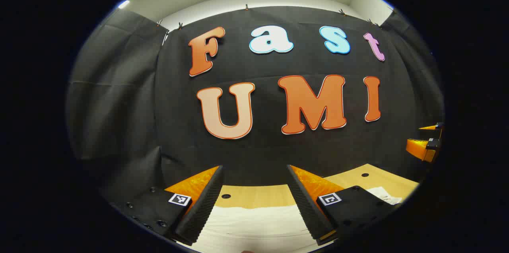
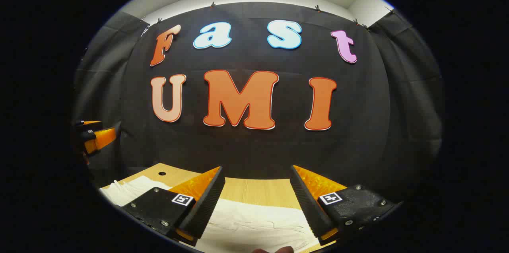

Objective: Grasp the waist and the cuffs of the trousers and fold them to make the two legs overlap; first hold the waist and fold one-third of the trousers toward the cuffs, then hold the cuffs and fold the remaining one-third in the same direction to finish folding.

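Trousers [image 2: 254, 221] flat on table [image 2: 258, 190] beneath left tool [image 1: 254, 201] and right tool [image 2: 256, 201], both spread apart, empty.

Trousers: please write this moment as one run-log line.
left gripper: open, above trousers | right gripper: open, above trousers | trousers: white, on table, not gripped | fold: not started
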Demonstrator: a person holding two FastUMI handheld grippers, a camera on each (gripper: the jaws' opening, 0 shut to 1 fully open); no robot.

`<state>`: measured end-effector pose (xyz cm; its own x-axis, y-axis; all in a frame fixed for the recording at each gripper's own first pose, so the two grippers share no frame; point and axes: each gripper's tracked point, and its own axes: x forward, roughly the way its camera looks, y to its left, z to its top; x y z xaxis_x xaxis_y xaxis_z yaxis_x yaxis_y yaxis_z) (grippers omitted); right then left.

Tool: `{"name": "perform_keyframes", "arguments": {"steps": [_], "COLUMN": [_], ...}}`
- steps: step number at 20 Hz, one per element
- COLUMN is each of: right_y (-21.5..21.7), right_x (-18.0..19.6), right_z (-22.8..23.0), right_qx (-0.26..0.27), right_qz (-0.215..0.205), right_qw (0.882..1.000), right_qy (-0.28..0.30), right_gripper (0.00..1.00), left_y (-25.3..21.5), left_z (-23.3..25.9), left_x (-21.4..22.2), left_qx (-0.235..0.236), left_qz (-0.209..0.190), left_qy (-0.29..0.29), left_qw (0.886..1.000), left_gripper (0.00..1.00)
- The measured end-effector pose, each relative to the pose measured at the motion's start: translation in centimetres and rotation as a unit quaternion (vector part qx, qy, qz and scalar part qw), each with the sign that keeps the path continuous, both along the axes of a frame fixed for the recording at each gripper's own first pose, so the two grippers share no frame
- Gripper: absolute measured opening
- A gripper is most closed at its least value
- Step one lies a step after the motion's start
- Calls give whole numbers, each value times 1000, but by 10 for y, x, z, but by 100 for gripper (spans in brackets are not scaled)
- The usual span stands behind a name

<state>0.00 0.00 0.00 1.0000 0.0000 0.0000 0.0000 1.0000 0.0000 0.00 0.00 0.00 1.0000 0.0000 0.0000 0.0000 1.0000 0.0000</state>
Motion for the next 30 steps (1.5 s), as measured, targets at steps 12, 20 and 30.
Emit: {"name": "perform_keyframes", "arguments": {"steps": [12,20,30], "right_y": [-27,-42,-61], "right_x": [7,5,-8], "right_z": [-2,-12,-93], "right_qx": [0,-2,-33], "right_qz": [-19,-25,-12], "right_qw": [1000,1000,984], "right_qy": [8,16,176], "right_gripper": [99,99,99], "left_y": [-9,-4,28], "left_z": [5,4,-68], "left_x": [4,-3,-32], "left_qx": [-21,-27,-114], "left_qz": [-5,9,46], "left_qy": [3,-1,107], "left_qw": [1000,1000,987], "left_gripper": [100,100,100]}}
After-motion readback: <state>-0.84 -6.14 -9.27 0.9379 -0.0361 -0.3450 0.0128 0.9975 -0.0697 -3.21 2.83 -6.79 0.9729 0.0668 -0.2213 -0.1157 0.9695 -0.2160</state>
